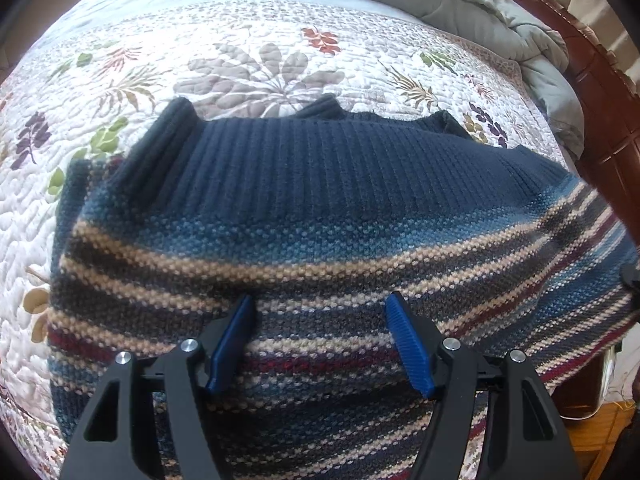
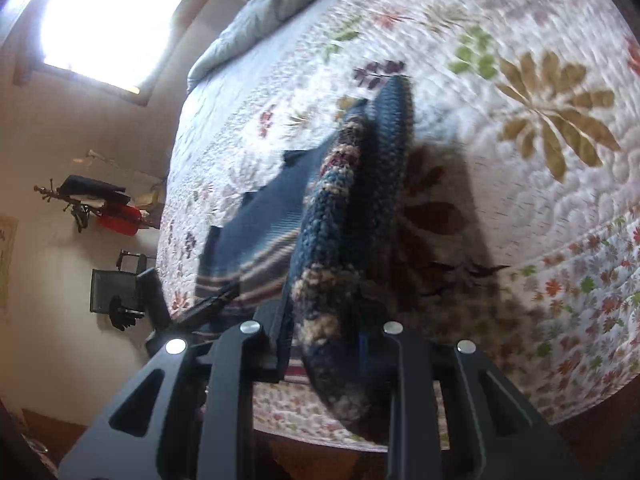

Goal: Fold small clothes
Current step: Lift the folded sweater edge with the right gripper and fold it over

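Sweater is spread on the quilt; one edge is clamped in the right gripper. Left gripper is held open above it, empty. Thick knit may slip out, spoiling the fold.

- My sweater is chunky wool knit: ribbed navy toward twelve o'clock, nubbly stripes toward six.
- The quilt under it is matt stitched cotton, puckered.
- My left gripper has matt black plastic arms, ridged blue pads, shiny metal pins.
- At two o'clock, the bedframe is glossy reddish wood.
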### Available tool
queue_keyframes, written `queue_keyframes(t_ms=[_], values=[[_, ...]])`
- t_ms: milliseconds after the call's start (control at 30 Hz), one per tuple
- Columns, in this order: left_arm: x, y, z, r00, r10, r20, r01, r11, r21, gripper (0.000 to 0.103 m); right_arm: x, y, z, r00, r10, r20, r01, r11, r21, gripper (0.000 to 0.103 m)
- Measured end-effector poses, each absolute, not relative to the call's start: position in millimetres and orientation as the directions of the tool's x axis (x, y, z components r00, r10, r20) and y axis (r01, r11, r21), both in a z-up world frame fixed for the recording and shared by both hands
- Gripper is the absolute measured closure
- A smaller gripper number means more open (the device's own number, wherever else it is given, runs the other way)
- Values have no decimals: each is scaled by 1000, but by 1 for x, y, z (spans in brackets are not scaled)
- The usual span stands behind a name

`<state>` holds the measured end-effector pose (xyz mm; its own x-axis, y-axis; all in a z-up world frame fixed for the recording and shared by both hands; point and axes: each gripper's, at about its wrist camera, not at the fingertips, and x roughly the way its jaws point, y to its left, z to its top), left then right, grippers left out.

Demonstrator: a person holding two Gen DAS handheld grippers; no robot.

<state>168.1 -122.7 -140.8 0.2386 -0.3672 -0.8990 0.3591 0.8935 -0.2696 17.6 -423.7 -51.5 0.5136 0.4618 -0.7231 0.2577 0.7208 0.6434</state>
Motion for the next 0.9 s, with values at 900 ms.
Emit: queue_keyframes(t_ms=[900], values=[[170, -84, -110, 322, -322, -890, 364, 910, -198, 32, 65, -230, 0, 424, 391, -817, -59, 912, 405, 80]])
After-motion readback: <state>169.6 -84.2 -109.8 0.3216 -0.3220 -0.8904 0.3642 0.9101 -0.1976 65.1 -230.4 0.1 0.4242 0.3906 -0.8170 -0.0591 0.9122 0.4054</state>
